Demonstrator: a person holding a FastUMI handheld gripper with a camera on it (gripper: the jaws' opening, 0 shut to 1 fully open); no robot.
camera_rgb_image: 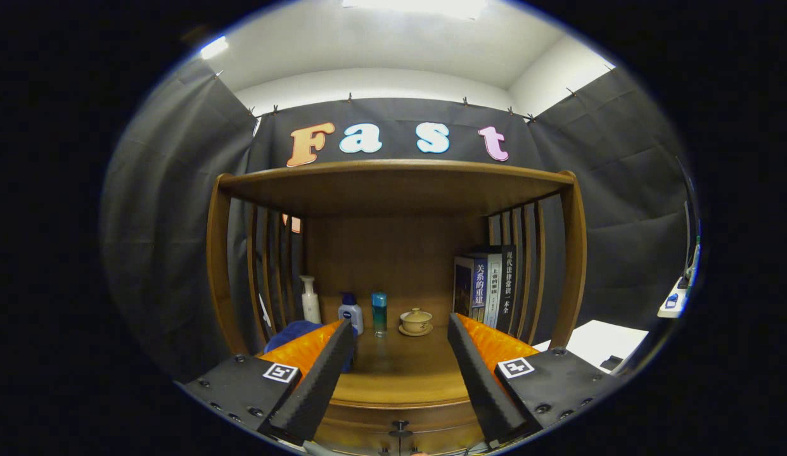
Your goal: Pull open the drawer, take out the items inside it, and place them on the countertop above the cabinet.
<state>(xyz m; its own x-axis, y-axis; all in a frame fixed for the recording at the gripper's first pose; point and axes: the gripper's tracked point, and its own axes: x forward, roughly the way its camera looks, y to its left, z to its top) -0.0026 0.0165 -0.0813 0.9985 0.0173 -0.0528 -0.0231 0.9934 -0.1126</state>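
**Gripper spread before the cabinet, drawer shut below**

Gripper (400, 332) faces the wooden cabinet (574, 253) head-on, fingers held wide apart with nothing between them; jaws released, gripping nothing.

Drawer (368, 430): sits low between the fingers, just under the countertop edge, front closed. Its small dark knob (400, 428) shows centred between the finger bases, nearer than the tips. What it holds cannot be seen.

Countertop (400, 373): bare wood in the gap between the fingers, running back to the rear panel.

Beyond the fingertips, along the back of the countertop:
- white pump bottle (310, 300), upright, beyond the left finger, near the slatted side
- small white bottle with blue cap (350, 313), just past the left fingertip
- teal bottle (379, 313), upright, beside it, between the fingers
- lidded tan cup on a saucer (416, 322), a little toward the right finger
- row of books (485, 285), upright, beyond the right finger against the right slats

Blue cloth (292, 332) lies on the countertop behind the left finger, partly hidden by it.

An upper shelf (396, 177) roofs the niche above all this.
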